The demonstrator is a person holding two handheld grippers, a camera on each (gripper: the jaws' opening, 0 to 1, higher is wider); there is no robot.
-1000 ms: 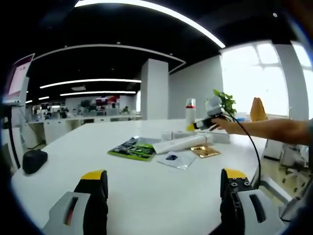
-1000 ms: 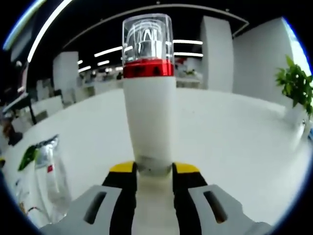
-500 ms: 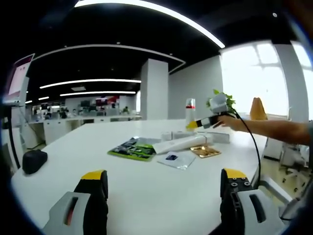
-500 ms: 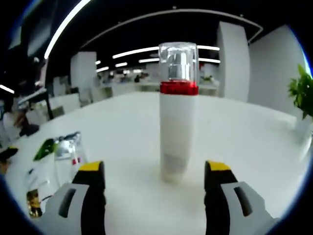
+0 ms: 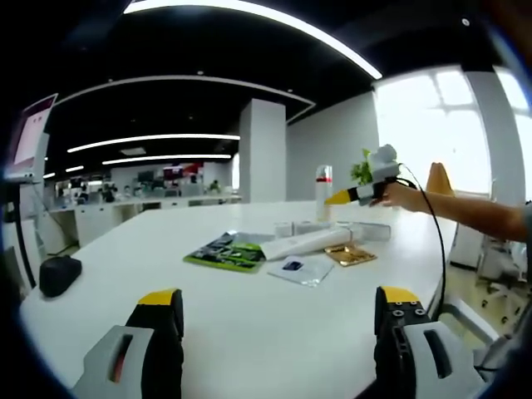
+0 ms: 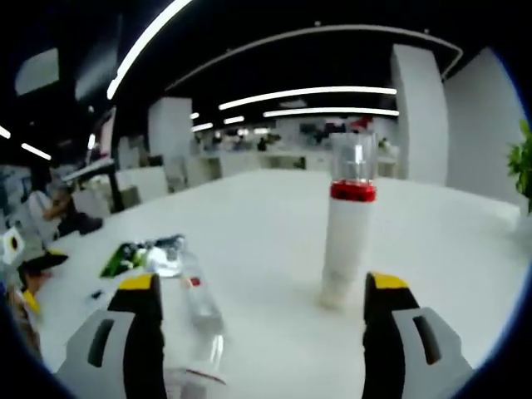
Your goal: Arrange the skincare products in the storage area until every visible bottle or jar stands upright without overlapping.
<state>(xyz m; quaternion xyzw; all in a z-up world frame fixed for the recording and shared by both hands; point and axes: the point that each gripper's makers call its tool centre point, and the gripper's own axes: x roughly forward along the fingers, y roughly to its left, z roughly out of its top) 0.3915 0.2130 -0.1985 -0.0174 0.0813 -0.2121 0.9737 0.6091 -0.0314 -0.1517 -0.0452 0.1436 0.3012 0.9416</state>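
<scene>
Standing upright on the white table, the pump bottle w/ red collar and clear cap is sitting ahead of the right gripper, a bit right of centre betw. its fingers, which are spread wide and gripping nothing. Bottle is apart from both fingers, so that one looks done.

Lying on its side is the white tube, long axis running roughly left-right in the left gripper view, resting beside small white jars, a gold sachet, a clear sachet and a green packet. In the right gripper view the tube is lying lower left, long axis pointing roughly toward the camera, near the left-hand finger.

Left gripper is hanging well back over bare table, fingers spread, empty. Right gripper is showing far off in that view, near the bottle. Judging by this, the right gripper is the nearer one for the tube; the next grab is probably turning on closing across its short axis, then tipping it up.
</scene>
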